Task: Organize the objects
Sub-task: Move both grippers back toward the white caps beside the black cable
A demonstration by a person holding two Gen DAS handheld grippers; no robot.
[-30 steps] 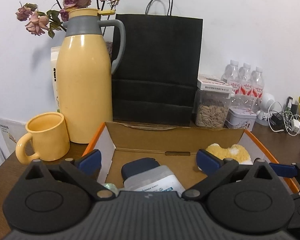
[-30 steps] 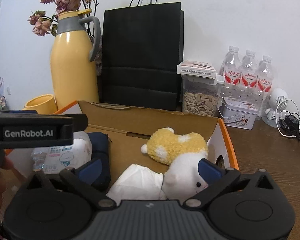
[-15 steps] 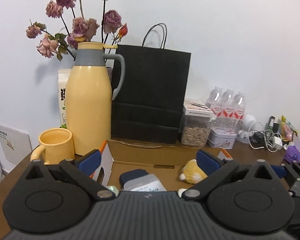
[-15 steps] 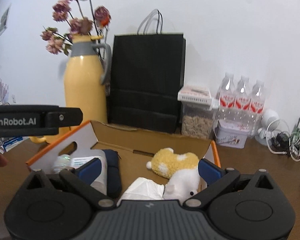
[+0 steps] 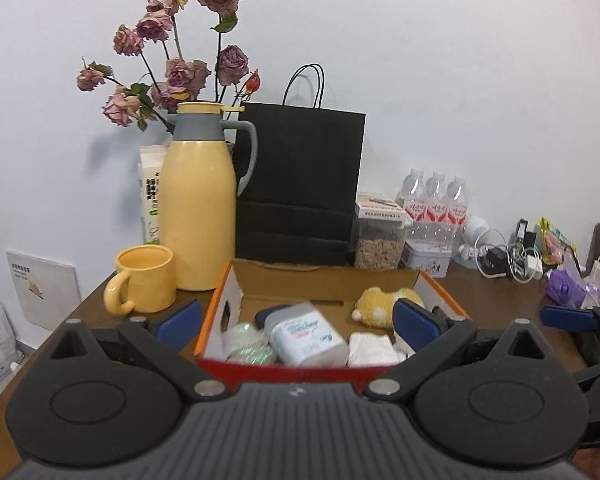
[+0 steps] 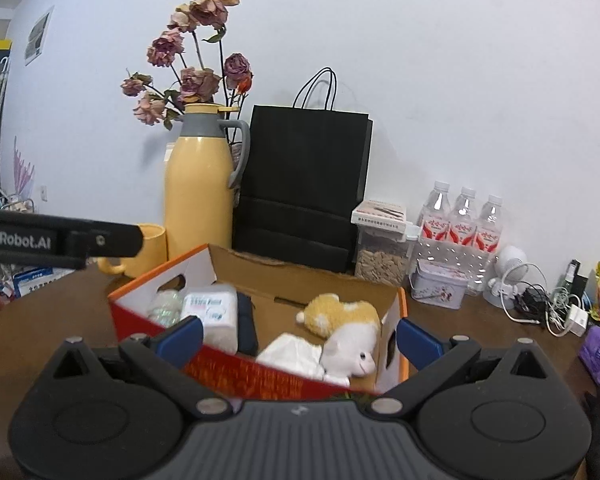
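Observation:
An open cardboard box [image 5: 380,280] with orange rim sits on the brown table; it also shows in the right wrist view [image 6: 252,372]. Inside lie a wet-wipes pack [image 5: 306,338], a clear tape roll [image 5: 246,346], a dark blue pouch [image 6: 246,326], white tissues [image 5: 370,350] and a yellow-white plush toy [image 6: 340,320]. My left gripper [image 5: 296,322] is open and empty, held back above the box's near edge. My right gripper [image 6: 298,338] is open and empty, also in front of the box.
Behind the box stand a yellow thermos [image 5: 198,204], a yellow mug [image 5: 144,284], a black paper bag [image 5: 300,184], a seed jar [image 5: 380,236], a tin [image 5: 428,258] and water bottles [image 5: 436,204]. Cables and chargers [image 5: 512,260] lie at the right.
Both grippers have pulled back and up from inside the box; the box now sits farther away and its near red wall shows.

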